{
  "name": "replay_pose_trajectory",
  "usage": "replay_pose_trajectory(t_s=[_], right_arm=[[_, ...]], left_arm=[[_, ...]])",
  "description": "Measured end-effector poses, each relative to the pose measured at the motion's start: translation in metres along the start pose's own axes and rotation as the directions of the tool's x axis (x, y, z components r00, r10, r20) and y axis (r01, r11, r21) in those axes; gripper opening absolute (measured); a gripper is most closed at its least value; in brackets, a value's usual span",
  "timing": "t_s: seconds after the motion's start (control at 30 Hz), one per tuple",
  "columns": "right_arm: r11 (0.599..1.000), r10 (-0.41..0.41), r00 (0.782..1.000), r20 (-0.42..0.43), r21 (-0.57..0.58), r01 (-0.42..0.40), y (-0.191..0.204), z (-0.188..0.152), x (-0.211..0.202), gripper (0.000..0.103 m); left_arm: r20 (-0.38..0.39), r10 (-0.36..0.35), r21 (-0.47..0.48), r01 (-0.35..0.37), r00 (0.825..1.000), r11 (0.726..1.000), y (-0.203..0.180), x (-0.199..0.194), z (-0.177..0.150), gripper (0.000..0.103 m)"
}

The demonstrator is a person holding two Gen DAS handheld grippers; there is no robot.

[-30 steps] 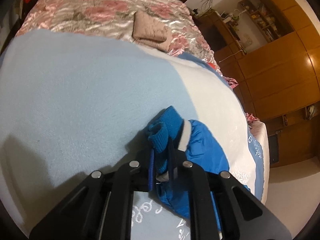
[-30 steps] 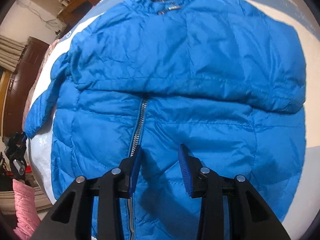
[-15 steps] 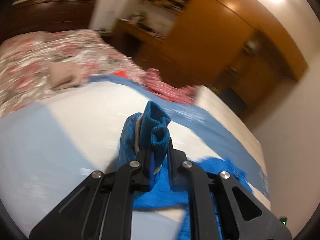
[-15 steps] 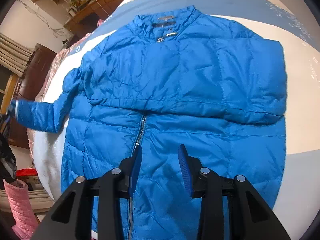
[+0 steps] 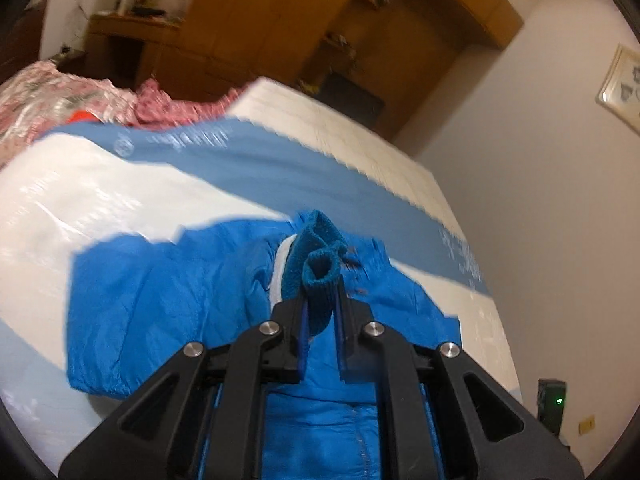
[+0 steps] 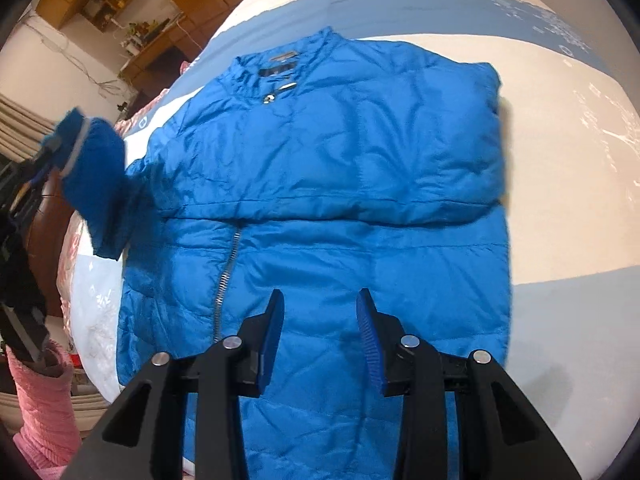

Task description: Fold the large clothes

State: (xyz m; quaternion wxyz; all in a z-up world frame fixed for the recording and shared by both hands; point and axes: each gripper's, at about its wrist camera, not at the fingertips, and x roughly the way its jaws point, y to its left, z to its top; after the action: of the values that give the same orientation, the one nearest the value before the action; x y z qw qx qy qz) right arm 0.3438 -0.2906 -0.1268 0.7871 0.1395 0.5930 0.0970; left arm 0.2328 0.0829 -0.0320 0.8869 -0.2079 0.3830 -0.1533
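A bright blue padded jacket [image 6: 320, 184] lies front-up on the bed, collar far, zip running down its middle; one sleeve is folded across the chest. My left gripper [image 5: 320, 300] is shut on the knitted cuff [image 5: 318, 268] of the other sleeve and holds it lifted above the jacket body [image 5: 160, 304]. In the right wrist view that raised sleeve [image 6: 94, 176] hangs at the left, held by the left gripper [image 6: 52, 148]. My right gripper [image 6: 320, 312] hovers open over the jacket's lower front, nothing between its fingers.
The bed cover [image 6: 568, 200] has white and blue bands. A floral quilt [image 5: 48, 92] lies at the bed's far left. Wooden wardrobes [image 5: 280, 32] and a desk stand behind the bed, a white wall [image 5: 540, 160] to the right. A pink sleeve [image 6: 44, 400] shows at lower left.
My left gripper has swung the sleeve cuff up off the bed and over toward the jacket body, rolling as it went. The right gripper has risen a little, so the jacket looks smaller.
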Motion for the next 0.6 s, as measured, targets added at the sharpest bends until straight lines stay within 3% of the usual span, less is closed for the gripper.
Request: replay_pose_trajectory(t_s=[0.17,0.33,0.4,0.5,0.57,0.6], right_arm=[[1.000,-0.003,1.000,-0.006,0.009,0.003,-0.015,0.001,-0.001,0.038],[1.000,0.003,1.000,-0.011,-0.017,-0.003,-0.014,0.013,0.000,0.038],[0.999,0.013,1.000,-0.010,-0.039,-0.014,-0.008,0.021,0.001,0.038],[0.996,0.043,0.999,-0.022,-0.074,-0.044,0.008,0.037,0.008,0.039],[0.992,0.069,0.997,-0.033,-0.102,-0.072,0.023,0.050,0.015,0.039],[0.990,0.079,0.996,-0.038,-0.116,-0.083,0.030,0.055,0.019,0.039]], left_arm=[[-0.131,0.013,0.023,-0.010,0.991,1.000,-0.009,0.065,-0.026,0.009],[-0.280,-0.027,0.005,0.030,0.960,1.000,0.004,0.107,-0.050,0.015],[-0.299,-0.081,-0.013,0.081,0.951,0.997,0.001,0.097,-0.064,0.018],[-0.281,-0.176,-0.037,0.173,0.943,0.984,0.000,0.067,-0.066,0.033],[-0.236,-0.171,-0.032,0.168,0.956,0.985,0.006,0.043,-0.063,0.039],[-0.214,-0.131,-0.022,0.129,0.968,0.991,0.015,0.031,-0.059,0.039]])
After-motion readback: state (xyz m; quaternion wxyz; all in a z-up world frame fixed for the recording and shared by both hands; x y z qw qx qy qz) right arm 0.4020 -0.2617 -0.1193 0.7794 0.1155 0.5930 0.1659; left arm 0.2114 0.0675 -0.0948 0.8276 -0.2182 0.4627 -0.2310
